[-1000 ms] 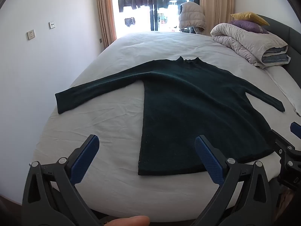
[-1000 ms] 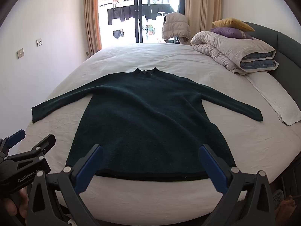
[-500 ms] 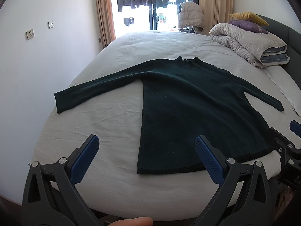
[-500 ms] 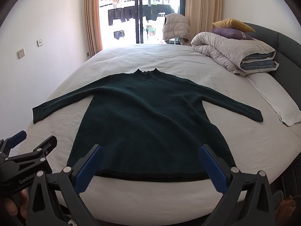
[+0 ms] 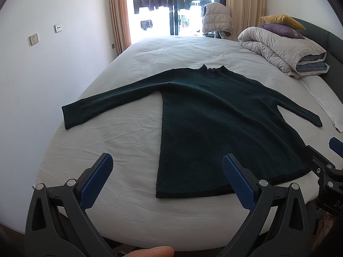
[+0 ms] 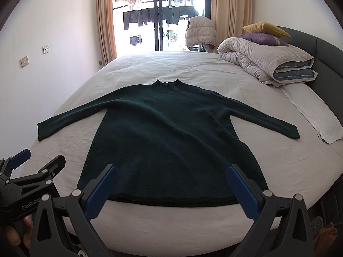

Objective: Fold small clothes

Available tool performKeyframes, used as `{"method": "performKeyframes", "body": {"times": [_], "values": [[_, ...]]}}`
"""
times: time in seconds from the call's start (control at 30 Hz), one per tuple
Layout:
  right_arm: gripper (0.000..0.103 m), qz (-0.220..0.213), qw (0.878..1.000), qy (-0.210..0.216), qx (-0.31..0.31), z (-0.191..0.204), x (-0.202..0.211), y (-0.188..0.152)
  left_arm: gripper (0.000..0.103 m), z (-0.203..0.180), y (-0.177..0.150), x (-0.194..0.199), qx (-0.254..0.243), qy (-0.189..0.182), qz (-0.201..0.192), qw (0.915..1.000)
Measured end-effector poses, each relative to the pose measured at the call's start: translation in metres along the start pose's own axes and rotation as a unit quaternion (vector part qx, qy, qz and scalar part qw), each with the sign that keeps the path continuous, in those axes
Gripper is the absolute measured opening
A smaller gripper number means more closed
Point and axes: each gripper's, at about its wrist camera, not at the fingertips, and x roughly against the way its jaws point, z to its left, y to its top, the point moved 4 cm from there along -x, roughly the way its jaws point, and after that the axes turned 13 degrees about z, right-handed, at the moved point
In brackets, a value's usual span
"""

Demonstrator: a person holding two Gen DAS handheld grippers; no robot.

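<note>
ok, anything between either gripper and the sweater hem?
Nothing visible. The dark green sweater lies flat on the bed, hem nearest both grippers. Left gripper and right gripper hover with jaws wide apart, and only bare sheet separates them from the hem. The folded duvet sits far off.

A: Strong daylight is admitted through the balcony door (image 6: 158,21); glass is blown out there.

B: Confirmed. Heavy fisheye bending and dark vignetting are seen at corners. Sweater (image 6: 169,139) detail is crushed to near-black. Focus is sharp.

One sweater (image 6: 169,141), one duvet (image 6: 263,64), two cushions (image 6: 264,28), perhaps one towel (image 6: 317,115).
</note>
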Motion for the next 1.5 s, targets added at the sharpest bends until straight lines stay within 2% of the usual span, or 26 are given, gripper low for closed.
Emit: {"method": "performKeyframes", "body": {"times": [1.37, 1.5], "values": [[0.103, -0.002, 1.000, 0.001, -0.001, -0.0011, -0.0012, -0.0021, 0.103, 0.0030, -0.0047, -0.0032, 0.009, 0.003, 0.009, 0.9999], [0.103, -0.002, 1.000, 0.002, -0.001, -0.0021, -0.0022, -0.0031, 0.103, 0.0063, -0.0054, -0.0050, 0.015, -0.008, 0.012, 0.9998]]}}
